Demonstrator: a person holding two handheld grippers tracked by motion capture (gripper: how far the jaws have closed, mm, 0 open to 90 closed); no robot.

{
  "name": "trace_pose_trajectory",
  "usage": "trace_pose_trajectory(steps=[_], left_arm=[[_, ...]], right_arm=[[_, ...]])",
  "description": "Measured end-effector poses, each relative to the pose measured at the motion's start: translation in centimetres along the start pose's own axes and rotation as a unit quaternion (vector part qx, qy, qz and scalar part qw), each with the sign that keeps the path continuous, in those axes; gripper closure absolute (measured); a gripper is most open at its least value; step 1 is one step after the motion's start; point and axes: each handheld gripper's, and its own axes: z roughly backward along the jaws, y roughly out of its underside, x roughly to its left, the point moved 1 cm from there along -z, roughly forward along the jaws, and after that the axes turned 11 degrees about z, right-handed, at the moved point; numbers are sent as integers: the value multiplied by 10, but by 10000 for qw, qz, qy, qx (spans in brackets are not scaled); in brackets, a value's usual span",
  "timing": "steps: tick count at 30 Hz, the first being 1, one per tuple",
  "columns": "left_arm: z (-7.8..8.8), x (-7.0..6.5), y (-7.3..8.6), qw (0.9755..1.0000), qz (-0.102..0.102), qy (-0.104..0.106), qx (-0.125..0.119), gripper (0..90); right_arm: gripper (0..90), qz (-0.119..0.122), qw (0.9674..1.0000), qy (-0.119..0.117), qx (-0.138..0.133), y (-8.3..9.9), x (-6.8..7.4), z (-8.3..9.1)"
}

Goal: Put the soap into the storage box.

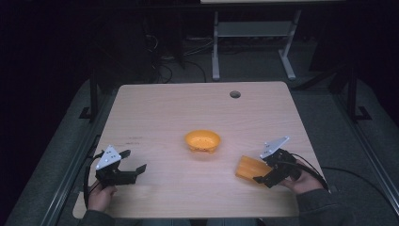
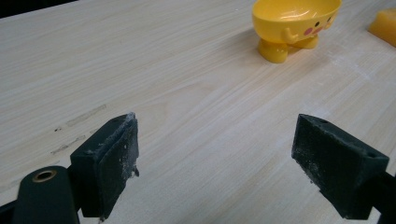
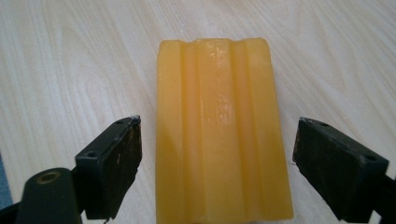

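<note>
R gripper jaws spread wide, one on each side of orange ridged block. Gaps both sides, no contact. Block lies flat on light wood table, long ridges running away from cam.

Pale matt wood-grain table; glossy plastic bowl; waxy ridged orange block.

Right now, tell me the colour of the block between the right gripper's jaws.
Yellow-orange block, clearest in the right gripper view.
</note>
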Motion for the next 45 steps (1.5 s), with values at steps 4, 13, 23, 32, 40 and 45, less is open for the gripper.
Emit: trace_pose_trajectory(steps=[4,13,23,32,40,45], left_arm=[[0,0,0,10000,-9,-2,5,141],[1,1,0,10000,3,-5,-8,141],[1,0,0,10000,-10,5,-10,141],[1,1,0,10000,-3,8,-13,141],[1,1,-1,10000,9,16,-19,141],[1,1,0,10000,2,26,-4,141]], right_arm=[[152,50,9999,-33,95,-3,-1,-6],[152,39,9996,-127,247,-4,-4,-18],[152,83,9990,-199,401,-8,-5,-28],[157,152,9979,-271,566,-11,-4,-38],[188,204,9975,-255,619,-11,-5,-40],[193,213,9975,-243,628,-11,-5,-40]])
